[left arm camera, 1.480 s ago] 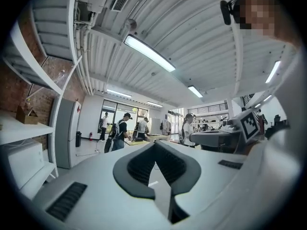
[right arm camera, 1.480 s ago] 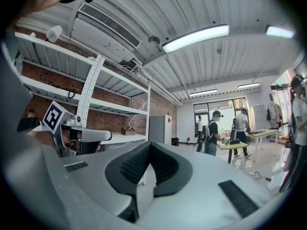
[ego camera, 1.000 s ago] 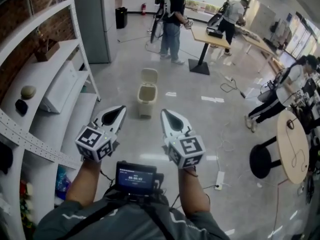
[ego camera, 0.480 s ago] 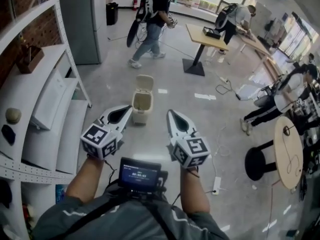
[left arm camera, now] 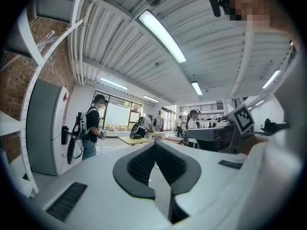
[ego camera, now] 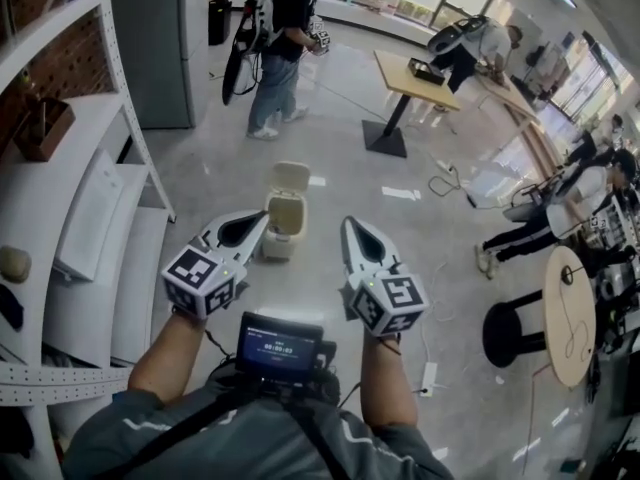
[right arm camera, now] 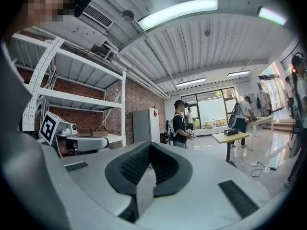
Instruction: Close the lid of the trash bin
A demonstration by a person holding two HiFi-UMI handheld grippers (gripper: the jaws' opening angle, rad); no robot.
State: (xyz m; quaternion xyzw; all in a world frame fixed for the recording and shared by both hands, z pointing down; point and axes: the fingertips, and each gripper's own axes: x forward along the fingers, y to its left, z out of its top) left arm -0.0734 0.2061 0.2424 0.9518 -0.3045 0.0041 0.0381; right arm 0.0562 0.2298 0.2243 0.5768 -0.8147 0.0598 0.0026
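A small beige trash bin (ego camera: 283, 218) stands on the grey floor with its lid (ego camera: 290, 177) tipped up and back, the inside showing. In the head view my left gripper (ego camera: 255, 220) is held level with its tip just left of the bin's near side, jaws shut and empty. My right gripper (ego camera: 351, 227) is level too, a short way right of the bin, shut with nothing in it. In the left gripper view and the right gripper view the bin is hidden below the white jaws; the left gripper (left arm camera: 155, 153) and the right gripper (right arm camera: 148, 153) each show closed dark pads.
White shelving (ego camera: 90, 218) runs along the left, with a grey cabinet (ego camera: 155, 48) behind it. A person with a backpack (ego camera: 278, 38) stands beyond the bin. A wooden table (ego camera: 415, 78) sits farther back, and a black stool (ego camera: 505, 333) and round table (ego camera: 570, 313) are at the right. Cables and a power strip (ego camera: 428, 376) lie on the floor.
Both grippers and I have moved forward across the floor; the bin now sits closer, between the gripper tips. The person with the backpack has walked left. Both jaws stayed shut.
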